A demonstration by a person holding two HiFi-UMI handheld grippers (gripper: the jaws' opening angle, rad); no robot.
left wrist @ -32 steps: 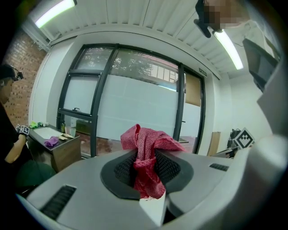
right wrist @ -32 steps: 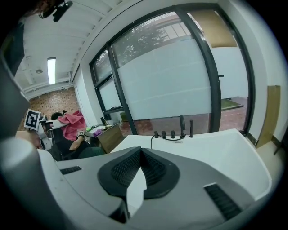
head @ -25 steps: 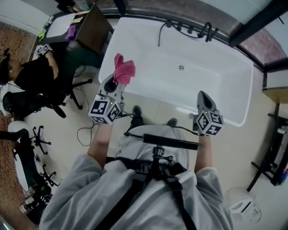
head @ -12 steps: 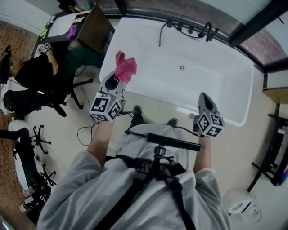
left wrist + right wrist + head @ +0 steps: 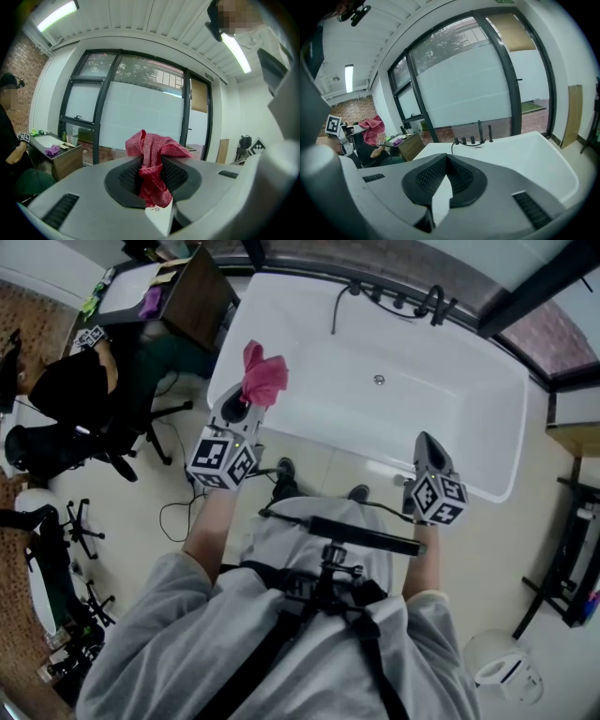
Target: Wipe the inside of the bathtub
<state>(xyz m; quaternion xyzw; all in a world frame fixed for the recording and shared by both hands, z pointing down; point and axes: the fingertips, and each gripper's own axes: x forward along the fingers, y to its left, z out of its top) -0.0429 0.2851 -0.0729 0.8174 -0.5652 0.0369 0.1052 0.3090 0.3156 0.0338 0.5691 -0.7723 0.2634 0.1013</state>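
The white bathtub [image 5: 427, 352] fills the upper middle of the head view, with a drain [image 5: 379, 381] in its floor. A crumpled pink cloth [image 5: 263, 377] sticks up over the tub's near left corner, and my left gripper [image 5: 246, 403] is shut on it. In the left gripper view the cloth [image 5: 152, 157] is pinched between the black pads [image 5: 129, 176] of the left gripper [image 5: 151, 177]. My right gripper [image 5: 423, 440] hovers at the tub's near rim on the right, shut with nothing in it. The right gripper [image 5: 446, 161] points across the tub [image 5: 529, 154].
Black taps and a hose [image 5: 412, 304] sit on the tub's far rim. A dark desk [image 5: 192, 296] stands left of the tub. A seated person [image 5: 75, 390] and office chairs [image 5: 56, 531] are on the left. A white bin [image 5: 506, 673] stands at the lower right.
My left gripper has shifted slightly forward toward the tub with the pink cloth. The right gripper has barely moved.
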